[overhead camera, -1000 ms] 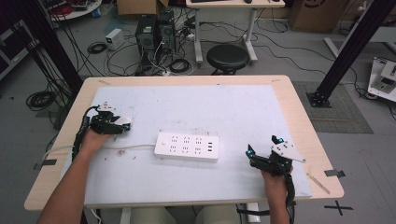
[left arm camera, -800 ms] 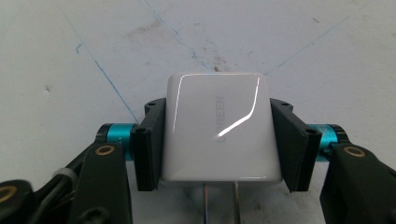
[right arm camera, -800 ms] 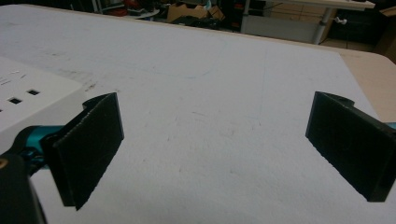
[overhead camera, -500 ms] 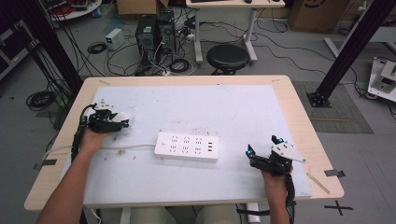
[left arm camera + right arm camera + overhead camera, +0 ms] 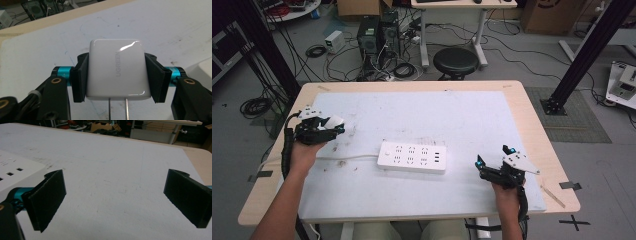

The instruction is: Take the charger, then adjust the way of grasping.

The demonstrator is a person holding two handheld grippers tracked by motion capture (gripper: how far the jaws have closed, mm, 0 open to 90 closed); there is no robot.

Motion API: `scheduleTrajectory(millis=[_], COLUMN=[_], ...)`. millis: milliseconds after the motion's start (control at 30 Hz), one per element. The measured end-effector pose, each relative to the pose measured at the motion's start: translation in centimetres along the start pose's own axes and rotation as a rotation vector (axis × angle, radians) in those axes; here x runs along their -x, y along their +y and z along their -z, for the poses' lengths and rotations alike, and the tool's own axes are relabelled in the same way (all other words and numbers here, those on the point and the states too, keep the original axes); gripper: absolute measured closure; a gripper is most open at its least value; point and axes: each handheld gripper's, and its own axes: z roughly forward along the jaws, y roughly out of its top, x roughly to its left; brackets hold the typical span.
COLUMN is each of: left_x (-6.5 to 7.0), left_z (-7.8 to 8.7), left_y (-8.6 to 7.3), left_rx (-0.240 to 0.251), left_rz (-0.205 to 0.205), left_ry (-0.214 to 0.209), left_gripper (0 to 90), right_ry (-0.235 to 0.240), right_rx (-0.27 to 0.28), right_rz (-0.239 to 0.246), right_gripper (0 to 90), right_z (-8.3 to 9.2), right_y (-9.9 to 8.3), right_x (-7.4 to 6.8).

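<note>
A white UGREEN wall charger (image 5: 117,70) sits squarely between the black pads of my left gripper (image 5: 117,75), its two metal prongs pointing back toward the camera. In the high view, my left gripper (image 5: 330,126) holds the charger (image 5: 334,121) above the left side of the white mat. A white power strip (image 5: 412,156) with several sockets lies flat at the middle of the mat. At the front right, my right gripper (image 5: 493,155) rests low with its jaws wide apart. Nothing is between the jaws of the right gripper (image 5: 117,195), and a corner of the power strip (image 5: 15,173) lies to their left.
The white mat (image 5: 437,110) covers most of the wooden table (image 5: 542,135). The strip's white cord (image 5: 352,159) runs left across the mat toward the left forearm. Beyond the table stand a black stool (image 5: 455,60), computer towers and loose cables on the floor.
My left hand has risen and drifted slightly toward the back left with the charger in its jaws. The right gripper and the power strip have stayed in place.
</note>
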Motion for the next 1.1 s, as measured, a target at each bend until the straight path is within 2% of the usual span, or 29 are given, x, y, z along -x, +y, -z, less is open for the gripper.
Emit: scheduleTrajectory(millis=[167,333,600,867,967,1100], left_x=[1.6,3.3,5.4,6.6,7.4,8.0], left_z=[1.6,2.7,2.8,3.4,3.9,4.2], left_y=[0.3,0.6,1.0,1.1,1.2,1.1], left_rx=[0.041,0.068,0.098,0.122,0.128,0.124], left_rz=[-0.019,-0.055,-0.096,-0.128,-0.168,-0.196], left_ry=[-0.019,-0.047,-0.096,-0.138,-0.168,-0.195], left_gripper=[42.5,42.5,42.5,42.5,42.5,42.5], right_ry=[0.002,0.001,0.004,0.012,0.030,0.022], right_rx=[-0.007,-0.008,-0.007,-0.008,-0.023,-0.039], right_rz=[-0.003,-0.006,0.001,0.001,0.006,0.019], right_gripper=[4.1,4.0,4.0,4.0,4.0,4.0], right_z=[0.0,0.0,0.0,0.0,-0.2,-0.3], right_y=[0.0,0.0,0.0,0.0,0.1,0.2], right_x=[0.0,0.0,0.0,0.0,0.0,-0.1])
